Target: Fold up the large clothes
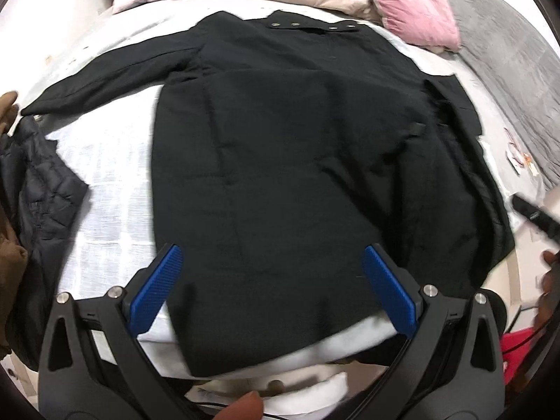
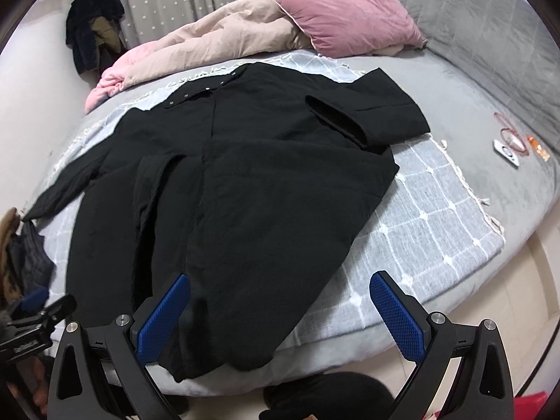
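Observation:
A long black coat (image 1: 280, 161) lies flat on the bed, collar with metal snaps at the far end, hem hanging over the near edge. One sleeve stretches out to the left (image 1: 105, 80); in the right wrist view the coat (image 2: 224, 189) has its other sleeve (image 2: 371, 119) folded across the chest. My left gripper (image 1: 273, 283) is open just above the hem, nothing between its blue pads. My right gripper (image 2: 280, 311) is open too, over the hem's right corner and the bed edge.
A pale checked blanket (image 2: 430, 217) lies under the coat on a grey round bed (image 2: 490, 80). A pink pillow (image 2: 353, 21) and beige duvet (image 2: 217, 42) sit at the far end. A dark quilted jacket (image 1: 38, 189) lies left. A phone (image 2: 506, 153) and small items lie right.

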### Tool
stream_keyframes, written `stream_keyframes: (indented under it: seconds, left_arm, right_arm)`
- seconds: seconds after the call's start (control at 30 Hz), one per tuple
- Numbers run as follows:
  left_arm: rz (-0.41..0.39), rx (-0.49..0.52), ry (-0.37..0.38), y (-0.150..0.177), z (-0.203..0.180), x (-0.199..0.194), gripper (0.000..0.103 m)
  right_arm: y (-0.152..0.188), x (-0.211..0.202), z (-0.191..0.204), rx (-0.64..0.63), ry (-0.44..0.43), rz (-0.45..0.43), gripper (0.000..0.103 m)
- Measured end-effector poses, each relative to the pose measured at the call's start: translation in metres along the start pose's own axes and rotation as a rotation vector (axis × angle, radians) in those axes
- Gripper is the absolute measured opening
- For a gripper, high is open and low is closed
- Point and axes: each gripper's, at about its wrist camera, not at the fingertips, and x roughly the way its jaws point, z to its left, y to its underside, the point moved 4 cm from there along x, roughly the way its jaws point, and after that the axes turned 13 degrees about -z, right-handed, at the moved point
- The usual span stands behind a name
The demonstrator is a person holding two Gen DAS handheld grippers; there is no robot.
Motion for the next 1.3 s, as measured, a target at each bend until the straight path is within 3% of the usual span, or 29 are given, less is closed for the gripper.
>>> stream_keyframes:
  seconds: [0.13,0.23,0.33,0.4,0.43,0.5,0.6,0.67,0.8,0.97,1.03,1.1,1.13,1.23,1.3]
  left_arm:
    - [0.01,-0.001,-0.084,0.003,0.027,0.013,0.102]
    - [0.035,-0.053,-0.064,0.007,0.043,0.018,0.102]
    - [0.041,-0.066,-0.055,0.009,0.047,0.019,0.102]
    - [0.039,-0.058,-0.059,0.009,0.048,0.021,0.102]
    - [0.04,-0.054,-0.06,0.008,0.048,0.022,0.102]
    - [0.049,-0.063,-0.05,0.009,0.052,0.026,0.102]
    - [0.056,-0.081,-0.027,0.007,0.055,0.03,0.102]
    - [0.059,-0.094,-0.001,0.008,0.056,0.031,0.102]
    - [0.066,-0.097,0.022,0.011,0.058,0.034,0.102]
    - [0.091,-0.097,0.03,0.02,0.065,0.038,0.102]
    - [0.106,-0.093,0.034,0.025,0.069,0.038,0.102]
    - [0.111,-0.088,0.035,0.029,0.071,0.035,0.102]
    - [0.11,-0.084,0.038,0.031,0.073,0.033,0.102]
    - [0.113,-0.091,0.074,0.034,0.077,0.028,0.102]
    - [0.118,-0.118,0.116,0.035,0.079,0.028,0.102]
  right_arm:
    - [-0.027,0.011,-0.001,0.035,-0.097,-0.017,0.103]
    - [-0.04,0.033,0.016,0.009,-0.139,0.008,0.103]
    - [-0.044,0.067,0.037,-0.053,-0.116,0.053,0.098]
    - [-0.039,0.093,0.045,-0.091,-0.085,0.097,0.077]
    - [-0.035,0.107,0.048,-0.097,-0.085,0.124,0.073]
    - [-0.026,0.123,0.046,-0.07,-0.13,0.175,0.03]
    - [-0.023,0.113,0.033,-0.086,-0.125,0.132,0.014]
    - [-0.027,0.09,0.016,-0.091,-0.094,0.078,0.011]
    - [-0.032,0.034,-0.04,-0.074,-0.017,-0.013,0.011]
    - [-0.006,-0.026,-0.11,-0.023,0.015,0.038,0.016]
    - [0.006,-0.04,-0.124,-0.044,0.026,0.088,0.026]
    - [0.018,-0.055,-0.136,-0.05,0.042,0.123,0.051]
    - [0.022,-0.065,-0.144,-0.041,0.043,0.126,0.054]
    - [0.016,-0.096,-0.159,0.036,-0.019,0.066,0.062]
    - [0.007,-0.104,-0.17,0.09,-0.065,0.013,0.08]
